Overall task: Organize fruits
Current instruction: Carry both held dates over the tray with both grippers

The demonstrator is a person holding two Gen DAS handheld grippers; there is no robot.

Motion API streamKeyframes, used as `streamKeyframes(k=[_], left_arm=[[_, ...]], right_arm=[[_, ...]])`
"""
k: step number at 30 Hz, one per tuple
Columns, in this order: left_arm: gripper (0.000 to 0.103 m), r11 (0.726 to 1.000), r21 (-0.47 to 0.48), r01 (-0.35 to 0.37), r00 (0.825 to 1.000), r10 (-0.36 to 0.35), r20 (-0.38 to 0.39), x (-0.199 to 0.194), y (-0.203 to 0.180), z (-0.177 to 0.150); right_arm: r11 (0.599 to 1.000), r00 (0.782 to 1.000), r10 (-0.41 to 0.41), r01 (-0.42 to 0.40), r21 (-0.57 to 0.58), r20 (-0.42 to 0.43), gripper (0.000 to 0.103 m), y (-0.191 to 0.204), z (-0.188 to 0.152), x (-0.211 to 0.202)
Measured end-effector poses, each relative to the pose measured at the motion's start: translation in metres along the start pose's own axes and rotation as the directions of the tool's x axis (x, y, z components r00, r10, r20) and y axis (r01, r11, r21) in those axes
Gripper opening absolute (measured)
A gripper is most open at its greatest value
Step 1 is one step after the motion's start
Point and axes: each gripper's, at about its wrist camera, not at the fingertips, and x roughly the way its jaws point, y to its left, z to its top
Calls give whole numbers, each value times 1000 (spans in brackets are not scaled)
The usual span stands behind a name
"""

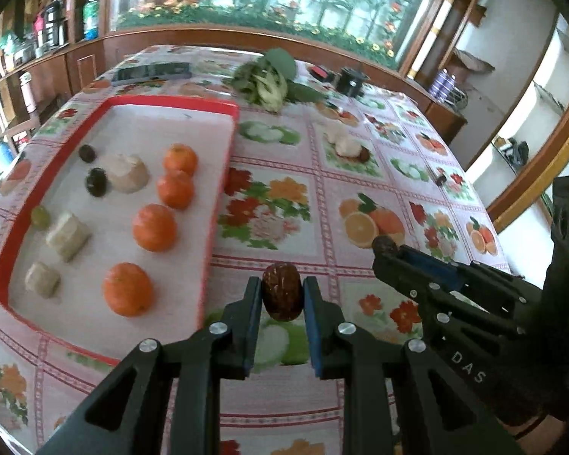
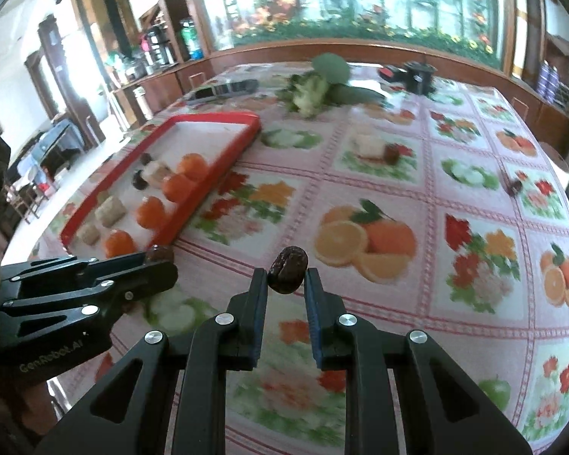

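Note:
My left gripper (image 1: 282,286) is shut on a brown date (image 1: 282,299), held above the tablecloth just right of the red tray (image 1: 223,174). My right gripper (image 2: 286,277) is shut on a second date (image 2: 288,265) over the cloth. Each gripper also shows in the other's view: the right gripper (image 1: 384,254) with its date (image 1: 384,244), the left gripper (image 2: 162,262) with its date (image 2: 160,253). The tray holds several oranges (image 1: 153,227), pale cut pieces (image 1: 127,172), dark fruits (image 1: 96,182) and a green grape (image 1: 41,216).
A pale piece (image 2: 368,146) and a dark fruit (image 2: 392,153) lie on the cloth beyond the tray. A small dark fruit (image 2: 514,185) lies near the right edge. At the far end are leafy greens (image 1: 269,76), a black device (image 1: 351,80) and a flat dark gadget (image 1: 151,72).

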Motion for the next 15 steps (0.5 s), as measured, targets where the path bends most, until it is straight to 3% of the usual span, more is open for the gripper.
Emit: streamKeyframes(k=[15], left_arm=[[24,977,-163,-135,989,142,29,-20,98,7]], right_arm=[[982,994,111,-107,-156,14,19,81,49,33]])
